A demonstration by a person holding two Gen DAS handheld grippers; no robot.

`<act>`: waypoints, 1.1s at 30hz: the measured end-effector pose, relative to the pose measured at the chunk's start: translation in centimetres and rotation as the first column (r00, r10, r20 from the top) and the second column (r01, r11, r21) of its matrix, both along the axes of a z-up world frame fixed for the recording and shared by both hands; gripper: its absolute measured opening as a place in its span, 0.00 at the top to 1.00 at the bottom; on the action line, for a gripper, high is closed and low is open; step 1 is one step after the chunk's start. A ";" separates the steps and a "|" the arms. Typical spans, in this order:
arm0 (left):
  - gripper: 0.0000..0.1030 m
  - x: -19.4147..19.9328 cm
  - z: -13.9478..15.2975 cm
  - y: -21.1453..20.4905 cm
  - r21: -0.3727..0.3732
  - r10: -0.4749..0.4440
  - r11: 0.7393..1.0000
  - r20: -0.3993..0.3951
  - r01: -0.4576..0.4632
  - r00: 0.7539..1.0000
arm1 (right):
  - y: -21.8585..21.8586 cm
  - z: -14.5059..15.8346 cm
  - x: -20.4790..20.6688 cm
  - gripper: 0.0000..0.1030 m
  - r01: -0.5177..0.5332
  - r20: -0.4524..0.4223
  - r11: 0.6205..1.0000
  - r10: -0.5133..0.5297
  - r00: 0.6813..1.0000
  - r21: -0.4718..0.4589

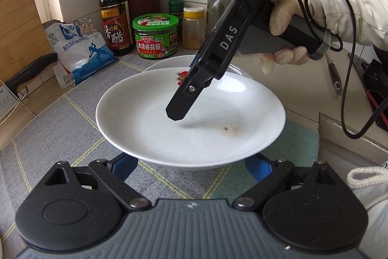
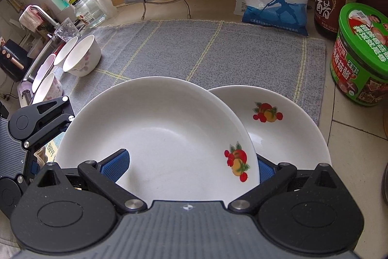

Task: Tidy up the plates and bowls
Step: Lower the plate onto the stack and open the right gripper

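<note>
Condition at inspection: the upper fruit-print plate (image 2: 155, 135) lies over the grey mat (image 2: 194, 47). Its right edge overlaps a second fruit-print plate (image 2: 288, 135), so it appears to sit tilted rather than flat.

The right gripper (image 2: 191, 169) straddles the plate's near rim with its jaws spread wide. One blue pad (image 2: 116, 164) is above the inner slope; the other is outside and below the rim. In the left wrist view the inner finger casts a separate shadow on the plate, so it is judged to be hovering and nothing is clamped.

The left gripper (image 1: 190, 165) is also released. Its pads are well apart and partly hidden beneath the opposite rim, and no contact can be confirmed.

Hazards noted:
- If the right jaws close on a slanted, glazed rim, the plate may pivot or slide out and strike the plate beneath, with a risk of chipping.
- If the two grippers lift unevenly, the upper plate would drag across the lower one and shift it towards the mushroom sauce jar (image 2: 359, 57), which stands just beside the mat.
- Brown residue (image 1: 229, 130) on the plate floor suggests a soiled surface, so the pads may grip less well there.
- The right gripper's cable (image 1: 349, 79) hangs loose near the counter edge and may snag.
- The floral bowls (image 2: 82, 57) stand near the sink edge, and a wide swing that way could knock them.
</note>
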State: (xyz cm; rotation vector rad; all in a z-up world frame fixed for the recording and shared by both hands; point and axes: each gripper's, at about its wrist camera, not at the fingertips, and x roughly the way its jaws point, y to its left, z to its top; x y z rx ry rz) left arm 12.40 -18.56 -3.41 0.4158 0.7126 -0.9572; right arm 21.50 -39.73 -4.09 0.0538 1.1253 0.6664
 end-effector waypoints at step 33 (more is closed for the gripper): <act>0.08 2.0 -0.9 -2.0 0.042 -0.058 0.997 0.009 0.058 0.998 | -2.4 -0.5 -0.3 0.00 0.072 0.016 0.997 -0.071 0.997 -0.038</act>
